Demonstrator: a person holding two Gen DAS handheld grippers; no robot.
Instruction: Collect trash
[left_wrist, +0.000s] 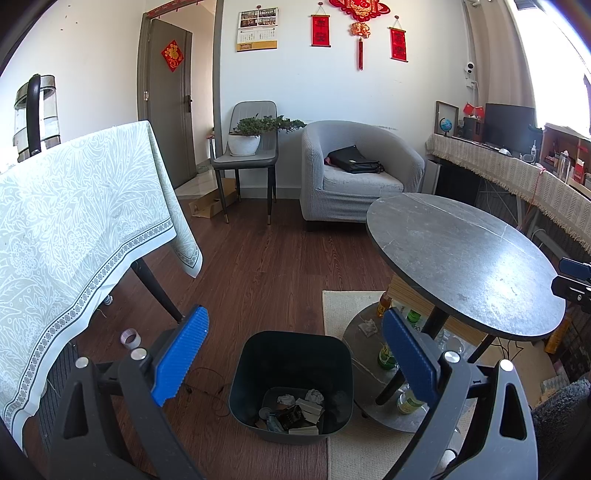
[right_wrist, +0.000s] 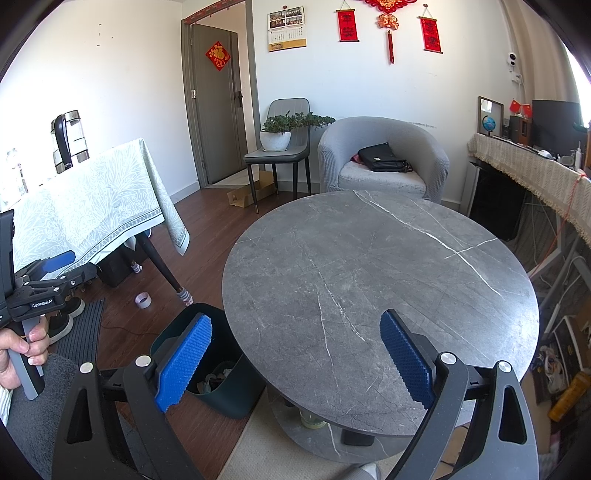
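- My left gripper (left_wrist: 295, 354) has its ribbed blue pads (left_wrist: 181, 354) spread wide with nothing between them; it hangs above the dark, square-mouthed plastic trash bin (left_wrist: 258, 369) without touching it.
- That bin stands on the brown wood-plank floor (left_wrist: 266, 266), just beside the round grey marble-look table (left_wrist: 465, 266), and already holds crumpled paper wads and flattened cartons (left_wrist: 295, 410).
- My right gripper (right_wrist: 295, 354) is likewise parted wide and holds nothing; its right pad (right_wrist: 406, 362) sits over the tabletop (right_wrist: 369, 266), its left pad over the bin's rim (right_wrist: 173, 328).
- I see a further crumpled scrap of paper (left_wrist: 367, 326) on the table's lower shelf, among green and amber bottles (left_wrist: 386, 356).
- A roll of tape (left_wrist: 130, 338) lies on the floor near the leg of the table under a pale green patterned cloth (left_wrist: 74, 221).
- Writing I can read: "GenRoboAI" in white on the black body of the left gripper (right_wrist: 41, 305), seen from the right wrist with a person's hand (right_wrist: 22, 350) around its grey handle.
- The wall calendar (left_wrist: 257, 30) and the red hanging scrolls (left_wrist: 320, 31) carry print too small for me to read.
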